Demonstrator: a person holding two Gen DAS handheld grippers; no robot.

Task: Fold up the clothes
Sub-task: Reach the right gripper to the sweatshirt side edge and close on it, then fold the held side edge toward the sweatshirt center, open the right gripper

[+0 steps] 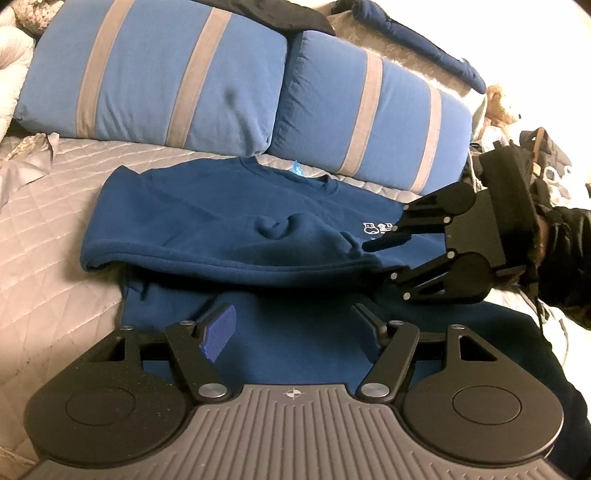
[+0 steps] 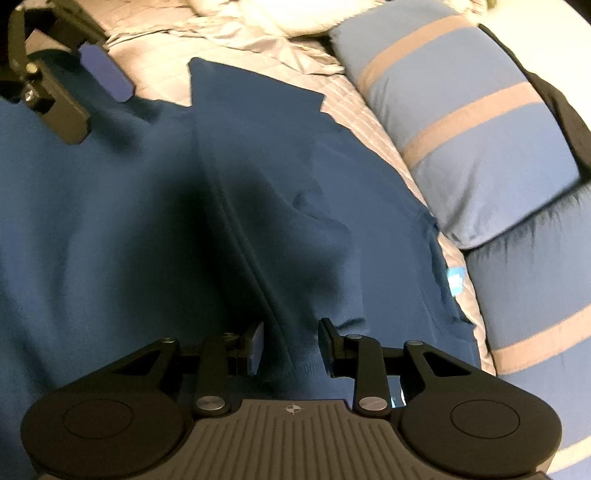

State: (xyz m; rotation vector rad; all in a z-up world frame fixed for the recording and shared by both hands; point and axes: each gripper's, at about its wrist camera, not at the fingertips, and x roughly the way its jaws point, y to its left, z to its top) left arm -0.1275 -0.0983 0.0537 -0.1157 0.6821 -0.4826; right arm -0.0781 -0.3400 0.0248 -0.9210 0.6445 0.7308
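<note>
A dark blue sweatshirt [image 1: 229,225] with a small white chest logo lies on the quilted bed, one sleeve folded across its body. My left gripper [image 1: 291,325] is open and empty, just above the sweatshirt's lower part. My right gripper [image 2: 291,343] is open, its fingers on either side of the folded sleeve's cuff [image 2: 295,332], not closed on it. In the left wrist view the right gripper [image 1: 384,254] comes in from the right at the sleeve end. In the right wrist view the left gripper [image 2: 92,85] shows at top left above the sweatshirt [image 2: 110,221].
Two blue pillows with grey stripes [image 1: 166,74] [image 1: 369,114] lie behind the sweatshirt. The grey quilted bedspread [image 1: 48,221] extends to the left. A dark garment [image 1: 424,40] and a stuffed toy [image 1: 502,103] lie beyond the pillows. Crumpled pale bedding [image 2: 258,22] lies at the far side.
</note>
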